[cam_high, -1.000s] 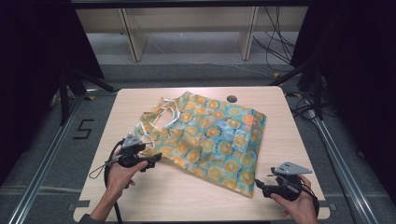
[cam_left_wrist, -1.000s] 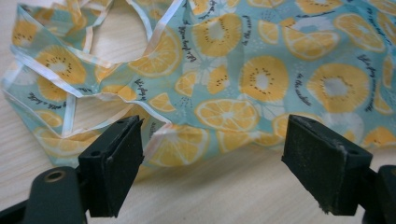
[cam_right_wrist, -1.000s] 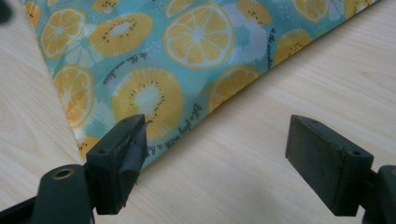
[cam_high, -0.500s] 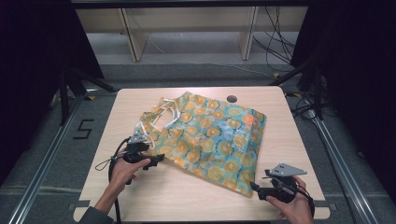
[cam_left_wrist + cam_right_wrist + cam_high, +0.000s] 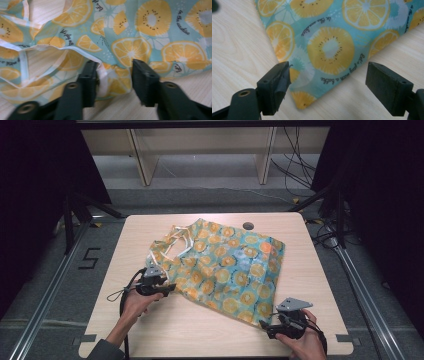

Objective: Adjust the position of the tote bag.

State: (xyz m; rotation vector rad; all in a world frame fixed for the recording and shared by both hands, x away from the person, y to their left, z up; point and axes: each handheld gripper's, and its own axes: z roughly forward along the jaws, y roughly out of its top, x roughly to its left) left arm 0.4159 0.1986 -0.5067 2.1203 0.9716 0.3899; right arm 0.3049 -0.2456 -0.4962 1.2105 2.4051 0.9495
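A thin tote bag (image 5: 225, 265) printed with orange and kiwi slices on teal lies flat on the wooden table (image 5: 310, 270), its pale handles toward the left. My left gripper (image 5: 167, 287) lies low at the bag's near left edge. In the left gripper view its jaws have just been closing, and a fold of the bag (image 5: 130, 50) lies in the gap between them (image 5: 113, 80), not pinched. My right gripper (image 5: 265, 327) is at the bag's near right corner. Its jaws (image 5: 328, 85) stand wide open around that corner of the bag (image 5: 329, 47).
A small dark round hole (image 5: 248, 225) sits in the table near its far edge, just beyond the bag. Bare tabletop lies left of the bag and along the near edge. Metal rails and cables run along the floor on both sides.
My right gripper has slid a little left toward the bag's corner. My left gripper has settled lower onto the bag's edge. The bag has not shifted.
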